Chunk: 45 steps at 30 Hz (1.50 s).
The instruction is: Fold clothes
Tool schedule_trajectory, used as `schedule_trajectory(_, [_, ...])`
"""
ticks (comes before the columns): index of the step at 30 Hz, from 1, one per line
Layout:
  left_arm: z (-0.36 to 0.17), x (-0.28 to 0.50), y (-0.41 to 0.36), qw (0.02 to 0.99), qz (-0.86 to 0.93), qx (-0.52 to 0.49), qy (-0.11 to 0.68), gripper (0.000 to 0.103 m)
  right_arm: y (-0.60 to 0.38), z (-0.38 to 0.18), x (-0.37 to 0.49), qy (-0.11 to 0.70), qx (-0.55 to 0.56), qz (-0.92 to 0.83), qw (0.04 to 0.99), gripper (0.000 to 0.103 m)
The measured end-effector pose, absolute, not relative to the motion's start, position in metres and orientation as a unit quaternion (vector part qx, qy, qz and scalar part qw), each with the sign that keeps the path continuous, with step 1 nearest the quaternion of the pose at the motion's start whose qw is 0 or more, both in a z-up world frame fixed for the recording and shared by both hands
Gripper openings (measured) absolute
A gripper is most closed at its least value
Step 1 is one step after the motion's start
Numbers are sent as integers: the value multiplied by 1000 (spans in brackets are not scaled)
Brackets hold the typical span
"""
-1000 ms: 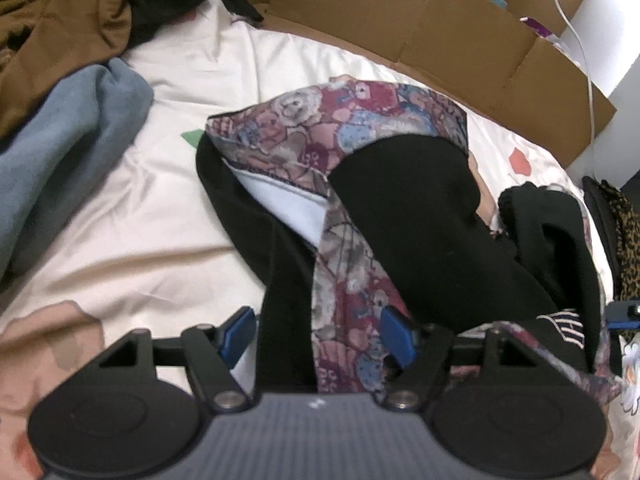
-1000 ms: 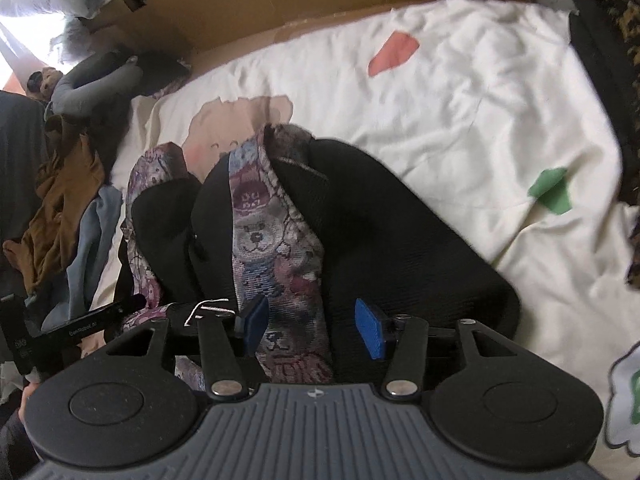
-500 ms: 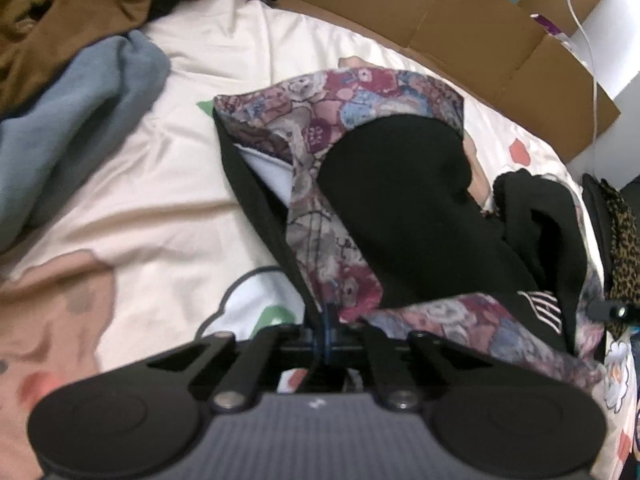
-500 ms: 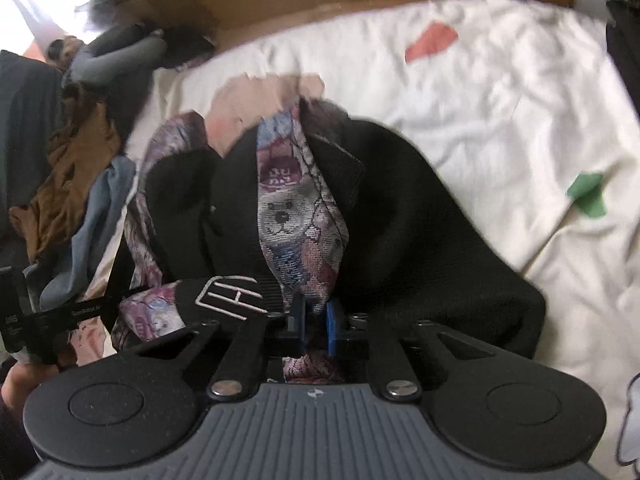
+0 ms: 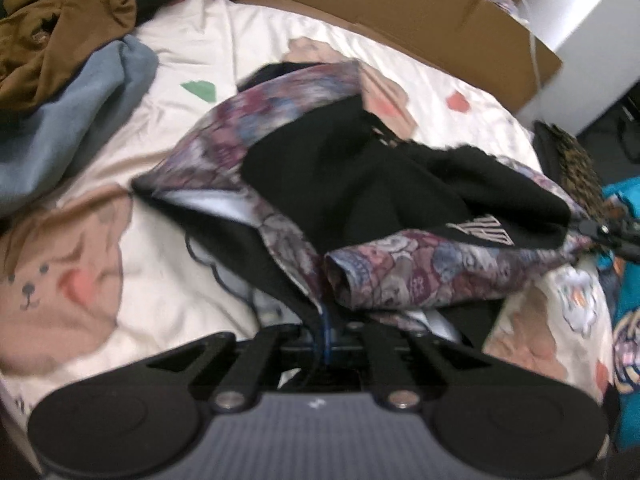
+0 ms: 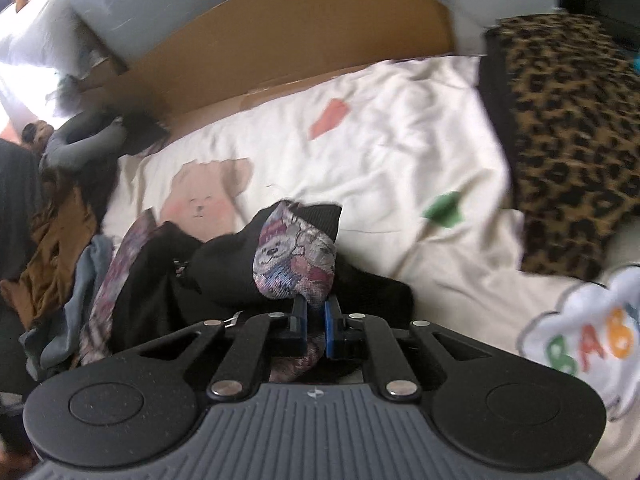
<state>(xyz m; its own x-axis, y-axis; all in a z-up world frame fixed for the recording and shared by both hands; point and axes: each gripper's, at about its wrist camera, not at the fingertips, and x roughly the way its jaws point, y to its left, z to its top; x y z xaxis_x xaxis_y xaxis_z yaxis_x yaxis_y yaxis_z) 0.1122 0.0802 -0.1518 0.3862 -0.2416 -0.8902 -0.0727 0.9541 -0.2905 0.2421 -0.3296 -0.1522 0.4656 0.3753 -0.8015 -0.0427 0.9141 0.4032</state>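
While pinched, black bear-patterned garment (image 5: 360, 184) bunched.

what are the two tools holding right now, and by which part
Both hold the black-and-patterned garment: left tool pinches its near edge, right tool its teddy-print strip.

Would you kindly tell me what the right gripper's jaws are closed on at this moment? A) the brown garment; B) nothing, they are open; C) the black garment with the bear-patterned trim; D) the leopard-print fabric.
C: in the right wrist view the right gripper has its jaws pinched on the bear-patterned edge of the black garment, well clear of the leopard-print fabric.
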Motion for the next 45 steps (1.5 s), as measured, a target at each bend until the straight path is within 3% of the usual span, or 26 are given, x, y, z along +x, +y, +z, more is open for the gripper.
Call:
schedule_trajectory(8, [-140, 75, 62, 805, -85, -133, 573, 4, -363, -148, 224, 493, 165, 79, 850, 5])
schedule_trajectory(21, [-94, 66, 76, 829, -76, -87, 547, 41, -414, -163, 210, 499, 153, 10, 853, 5])
schedule_trajectory(34, [-87, 162, 91, 873, -31, -32, 486, 54, -444, -192, 198, 523, 150, -22, 839, 5])
schedule_trajectory(36, [-91, 183, 90, 876, -35, -25, 481, 55, -451, -197, 193, 531, 148, -32, 834, 0])
schedule_trajectory(45, [-131, 279, 71, 876, -50, -5, 480, 57, -489, -209, 170, 545, 163, -54, 821, 0])
